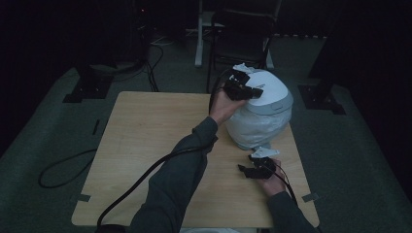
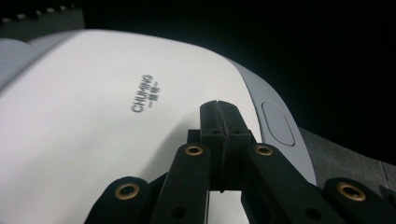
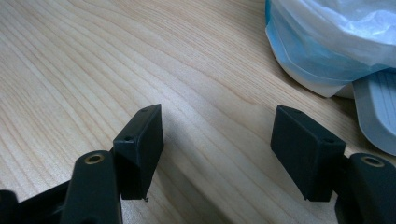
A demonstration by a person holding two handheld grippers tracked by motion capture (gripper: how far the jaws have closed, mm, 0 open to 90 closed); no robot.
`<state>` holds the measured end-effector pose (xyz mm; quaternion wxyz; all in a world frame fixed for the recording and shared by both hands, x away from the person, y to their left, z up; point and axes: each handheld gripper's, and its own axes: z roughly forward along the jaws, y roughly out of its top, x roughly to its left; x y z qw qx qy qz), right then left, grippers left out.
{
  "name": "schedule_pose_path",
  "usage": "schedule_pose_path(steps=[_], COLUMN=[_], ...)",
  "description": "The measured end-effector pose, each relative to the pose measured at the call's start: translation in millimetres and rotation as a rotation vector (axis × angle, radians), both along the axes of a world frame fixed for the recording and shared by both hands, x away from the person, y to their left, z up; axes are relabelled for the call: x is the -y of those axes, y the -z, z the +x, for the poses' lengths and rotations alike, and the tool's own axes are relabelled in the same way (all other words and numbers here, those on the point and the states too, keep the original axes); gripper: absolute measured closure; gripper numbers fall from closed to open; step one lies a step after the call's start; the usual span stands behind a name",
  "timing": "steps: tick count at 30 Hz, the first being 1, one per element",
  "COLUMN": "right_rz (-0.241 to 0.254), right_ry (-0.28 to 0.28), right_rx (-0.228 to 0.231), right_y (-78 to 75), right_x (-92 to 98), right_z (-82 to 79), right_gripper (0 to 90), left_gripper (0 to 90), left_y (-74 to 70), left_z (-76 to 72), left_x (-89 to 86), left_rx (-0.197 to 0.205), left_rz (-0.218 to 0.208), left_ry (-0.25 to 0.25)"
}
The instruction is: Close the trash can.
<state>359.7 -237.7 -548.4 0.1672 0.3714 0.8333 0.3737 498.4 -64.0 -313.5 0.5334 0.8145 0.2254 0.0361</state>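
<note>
A white cooker-like appliance (image 1: 262, 114) with a domed lid stands at the table's far right; a thin plastic bag (image 3: 336, 42) wraps its body. My left gripper (image 1: 253, 92) is up at the lid, jaws shut with nothing between them. In the left gripper view the shut tips (image 2: 218, 106) lie right over the white lid (image 2: 93, 121), near a grey oval button (image 2: 278, 123). My right gripper (image 1: 245, 170) rests low over the table in front of the appliance. Its jaws (image 3: 217, 128) stand wide open over bare wood, beside a grey part (image 3: 378, 112) at the base.
The wooden table (image 1: 145, 136) has free room on its left and middle. The left gripper's cable (image 1: 141, 179) trails across the front. Behind the table are a dark chair (image 1: 243, 29), stand bases (image 1: 90, 87) and floor cables (image 1: 63, 167).
</note>
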Motion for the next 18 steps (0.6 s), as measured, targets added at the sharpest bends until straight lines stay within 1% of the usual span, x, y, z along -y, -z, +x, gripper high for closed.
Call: schedule_pose_path(steps=[3, 4, 8, 9, 14, 18], right_rz=[-0.001, -0.001, 0.000, -0.001, -0.001, 0.000], right_ry=[-0.001, -0.001, 0.000, 0.000, 0.000, 0.001], right_rx=[0.000, 0.001, 0.000, 0.001, 0.000, 0.000], right_y=[0.0, 0.0, 0.0, 0.0, 0.0, 0.0], right_x=[0.1, 0.1, 0.0, 0.1, 0.1, 0.1], right_z=[0.0, 0.0, 0.0, 0.0, -0.1, -0.2], right_gripper=[33.3, 33.4, 33.3, 33.3, 33.3, 33.3], left_gripper=[87.9, 87.7, 85.9, 85.8, 84.4, 82.4], left_y=[-7.7, -10.2, -16.9, -17.5, -16.2, -9.5], left_z=[-2.0, -3.2, -8.9, -9.7, -13.7, -20.2], left_x=[-16.1, -22.7, -53.2, -60.8, -96.1, -124.8], left_rx=[0.015, 0.020, 0.048, 0.048, 0.055, 0.059], left_rz=[-0.032, -0.036, -0.024, -0.027, -0.021, -0.009], left_ry=[-0.012, -0.019, -0.052, -0.062, -0.111, -0.146])
